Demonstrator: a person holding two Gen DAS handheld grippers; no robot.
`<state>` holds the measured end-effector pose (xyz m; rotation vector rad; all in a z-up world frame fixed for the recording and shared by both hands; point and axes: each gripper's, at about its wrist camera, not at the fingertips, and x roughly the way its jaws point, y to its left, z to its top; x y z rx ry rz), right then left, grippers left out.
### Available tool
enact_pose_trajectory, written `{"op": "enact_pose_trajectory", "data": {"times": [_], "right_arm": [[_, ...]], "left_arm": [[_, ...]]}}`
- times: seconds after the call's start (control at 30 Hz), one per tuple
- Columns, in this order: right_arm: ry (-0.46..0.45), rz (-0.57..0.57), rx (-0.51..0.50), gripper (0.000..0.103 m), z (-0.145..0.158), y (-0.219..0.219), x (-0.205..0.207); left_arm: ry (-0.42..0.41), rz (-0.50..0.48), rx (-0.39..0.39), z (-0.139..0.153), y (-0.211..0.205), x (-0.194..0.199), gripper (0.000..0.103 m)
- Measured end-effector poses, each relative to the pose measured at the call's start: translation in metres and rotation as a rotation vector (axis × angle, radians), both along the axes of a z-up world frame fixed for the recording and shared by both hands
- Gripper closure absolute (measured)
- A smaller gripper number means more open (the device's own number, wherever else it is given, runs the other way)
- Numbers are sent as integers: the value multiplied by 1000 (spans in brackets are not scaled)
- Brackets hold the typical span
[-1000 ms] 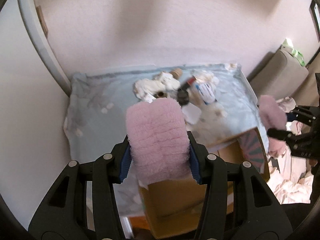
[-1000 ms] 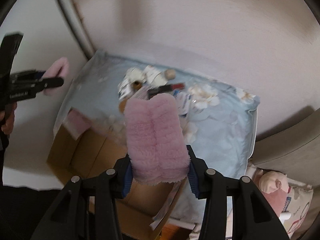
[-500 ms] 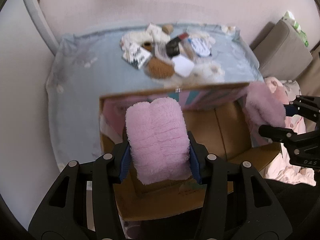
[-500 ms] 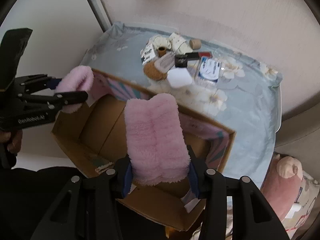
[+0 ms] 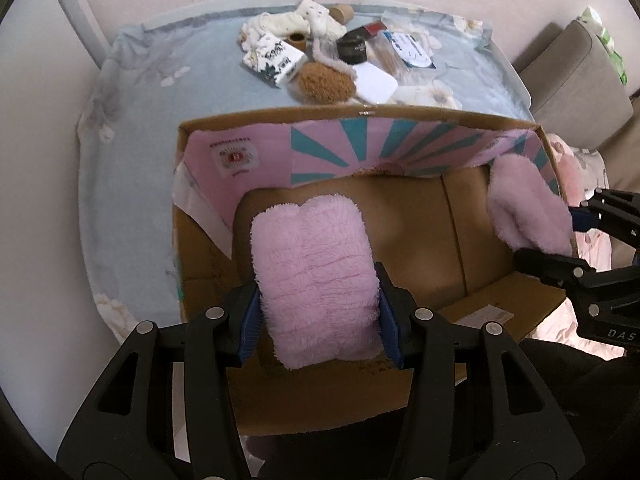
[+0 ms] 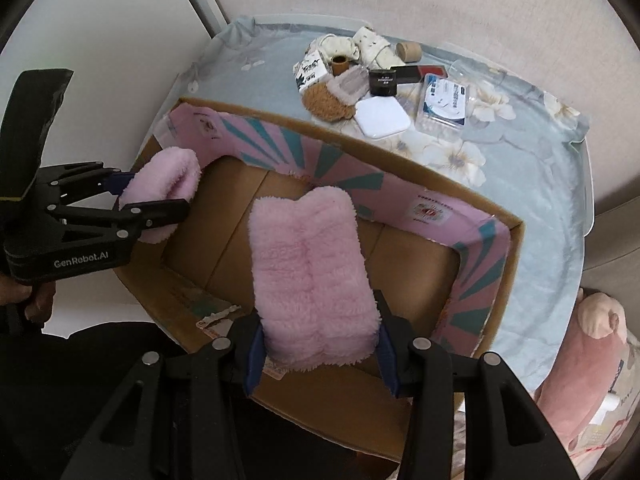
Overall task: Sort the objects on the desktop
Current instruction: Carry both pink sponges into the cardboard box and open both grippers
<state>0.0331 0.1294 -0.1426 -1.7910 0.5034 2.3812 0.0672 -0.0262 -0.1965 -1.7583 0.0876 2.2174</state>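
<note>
I hold a pink fluffy slipper (image 5: 316, 280) in my left gripper (image 5: 318, 308) and its mate (image 6: 312, 276) in my right gripper (image 6: 318, 336), jaws clamped, above the open cardboard box (image 5: 472, 130). I should lower both inside its walls before releasing.

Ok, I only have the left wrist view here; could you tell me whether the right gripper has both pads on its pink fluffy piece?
Observer: Yes, the right gripper has both blue pads pressed on its pink fluffy piece.
Operator: Is it above the box?
Observer: It hangs over the cardboard box's brown floor, near the middle.
Operator: And how does my gripper look from outside?
Observer: A hand grips the left gripper's handle at the picture's left edge.
</note>
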Motion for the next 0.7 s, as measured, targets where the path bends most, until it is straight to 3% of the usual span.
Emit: {"op": "enact_pose_trajectory", "data": {"times": [0.07,0.1,0.13,0.17,0.2,0.23,0.47,0.53,0.57,0.7], "right_arm": [[5,-4,20,58,0,-1,-1],[5,-5,34,55,0,-2,-2],[-2,-8,42,51,-1,-1,-3],[-10,-17,44,39,-3,0,-3],[-8,-26,44,25,-3,2,-3],[0,-35,41,20,-3,3,-2],[48,-110,58,20,13,22,10],[29,-106,43,20,15,23,12],[37,-180,43,20,16,23,13],[90,-222,41,20,29,27,17]], "left_arm": [[-7,11,-1,0,0,0,53],[-10,16,-8,0,0,0,38],[-7,19,-8,1,0,0,5],[8,22,9,5,-1,1,1],[14,24,15,7,-2,1,0],[22,25,14,11,-3,2,0],[41,53,42,23,-11,0,0],[47,59,32,27,-12,-2,0],[53,68,23,29,-14,-3,0],[76,91,2,41,-19,-8,0]]}}
